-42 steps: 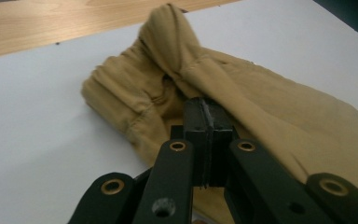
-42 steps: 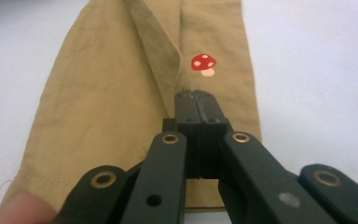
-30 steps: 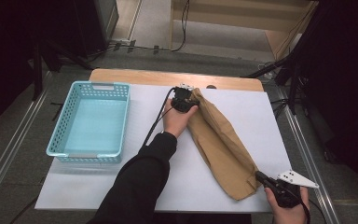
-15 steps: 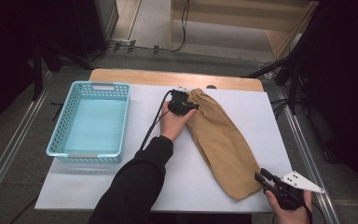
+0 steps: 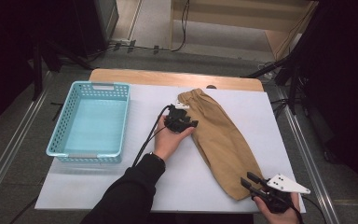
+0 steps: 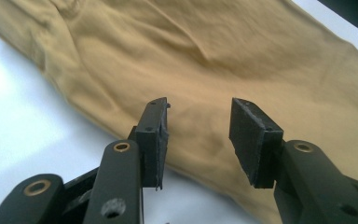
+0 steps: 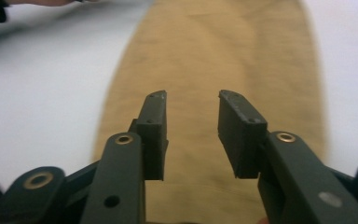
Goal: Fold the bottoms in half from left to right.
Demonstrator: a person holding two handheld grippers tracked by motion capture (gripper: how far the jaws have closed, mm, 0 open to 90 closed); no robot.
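Note:
A tan cloth garment [image 5: 219,140] lies flat and diagonal on the white table [image 5: 98,186], its gathered end at the far side. My left gripper [image 5: 192,124] sits at the cloth's left edge near that end. Its jaws have just been opening and stand apart over the cloth [image 6: 223,56], with nothing pinched in the left gripper [image 6: 198,126]. My right gripper [image 5: 248,181] hovers at the cloth's near end, by the table's front right. Its jaws have also just been opening, and the right gripper [image 7: 191,121] points along the cloth [image 7: 223,46] with nothing held.
A light blue plastic basket [image 5: 58,151] stands on the left of the table with nothing inside. A wooden table edge [image 5: 168,77] runs along the back. Cables trail on the floor beyond. Bare white surface lies between basket and cloth.
Both grippers went from shut on the cloth's ends to open. The left one drew back toward the near left; the right one pulled slightly off the near end. The cloth lies flat.

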